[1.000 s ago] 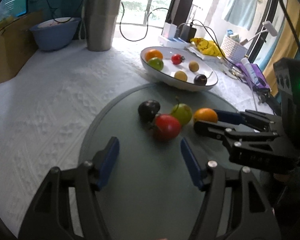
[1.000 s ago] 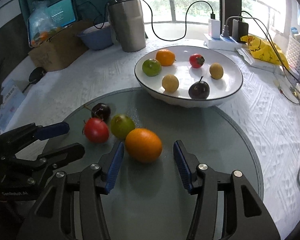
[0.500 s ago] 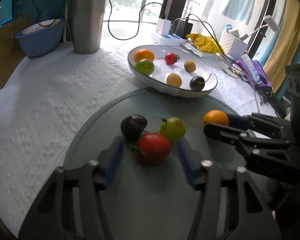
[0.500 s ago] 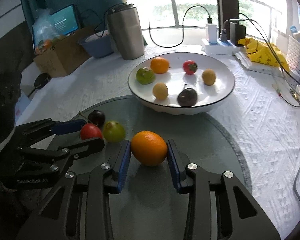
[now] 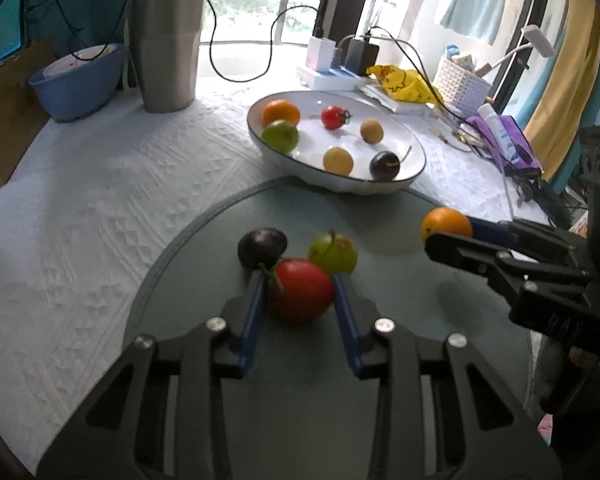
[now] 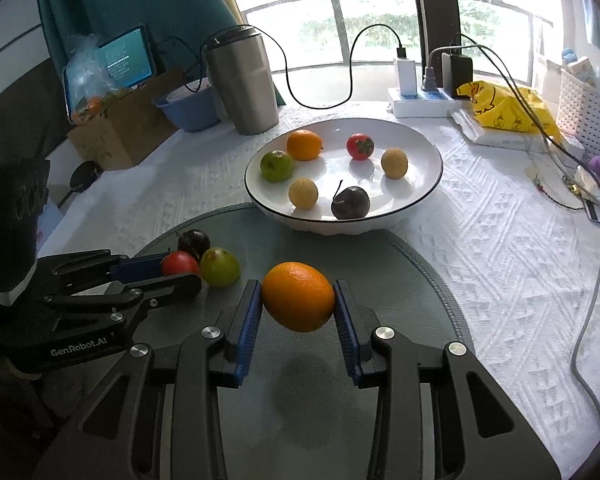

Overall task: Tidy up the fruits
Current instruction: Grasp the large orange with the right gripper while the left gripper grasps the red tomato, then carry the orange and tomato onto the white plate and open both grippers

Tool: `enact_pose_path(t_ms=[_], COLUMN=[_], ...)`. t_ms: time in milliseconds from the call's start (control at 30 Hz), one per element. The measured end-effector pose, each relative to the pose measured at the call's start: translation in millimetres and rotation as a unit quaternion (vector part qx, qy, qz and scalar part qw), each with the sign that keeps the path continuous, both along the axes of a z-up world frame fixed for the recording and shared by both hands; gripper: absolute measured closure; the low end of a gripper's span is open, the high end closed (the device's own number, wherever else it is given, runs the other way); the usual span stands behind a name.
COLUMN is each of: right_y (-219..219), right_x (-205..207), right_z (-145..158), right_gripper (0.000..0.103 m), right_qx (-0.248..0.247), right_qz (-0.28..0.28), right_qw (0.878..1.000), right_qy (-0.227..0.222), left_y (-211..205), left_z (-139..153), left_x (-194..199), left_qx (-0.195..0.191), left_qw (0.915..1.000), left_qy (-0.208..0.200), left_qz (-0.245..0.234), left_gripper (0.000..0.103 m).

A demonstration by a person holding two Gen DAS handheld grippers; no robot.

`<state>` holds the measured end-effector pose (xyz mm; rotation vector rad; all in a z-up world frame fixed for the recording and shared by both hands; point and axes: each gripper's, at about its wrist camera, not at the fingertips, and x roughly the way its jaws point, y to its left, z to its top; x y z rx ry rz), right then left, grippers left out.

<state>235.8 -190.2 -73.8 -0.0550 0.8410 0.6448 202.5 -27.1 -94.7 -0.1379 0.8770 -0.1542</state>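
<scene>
My left gripper [image 5: 298, 286] is shut on a red tomato [image 5: 301, 290] on the round grey mat [image 5: 380, 352]. A dark plum [image 5: 262, 245] and a green fruit [image 5: 334, 253] sit just beyond it, touching or nearly so. My right gripper [image 6: 297, 298] is shut on an orange [image 6: 298, 297] and holds it lifted above the mat [image 6: 400, 264]; its shadow lies below. The white bowl [image 6: 420, 196] behind the mat holds several fruits: an orange, a green fruit, a tomato, two yellow ones and a plum.
A steel tumbler [image 6: 242, 84] and a blue bowl [image 6: 188, 110] stand at the back left beside a cardboard box [image 6: 120, 128]. A power strip with cables [image 6: 420, 100], a yellow bag [image 6: 508, 110] and a white basket [image 6: 588, 108] are at the back right.
My left gripper moved forward and closed on the tomato. My right gripper closed on the orange and lifted it off the mat.
</scene>
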Motion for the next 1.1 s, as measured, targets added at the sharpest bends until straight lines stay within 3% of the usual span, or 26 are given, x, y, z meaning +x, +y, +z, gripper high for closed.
enact_pose_path(t_ms=[500, 1100], right_y=[-16, -27], right_x=[11, 62], right_z=[30, 29], right_gripper=[0.065, 0.065], right_qx=[0.008, 0.013], right_qz=[-0.018, -0.03], right_qw=[0.999, 0.999], right_qy=[-0.034, -0.03], left_y=[-6, -18], left_z=[46, 45], left_x=[0, 56], left_qx=[0.013, 0.008], left_qw=[0.9988, 0.9988], left_qy=[-0.047, -0.043], left_qz=[-0.005, -0.022], left_gripper=[0.068, 0.068])
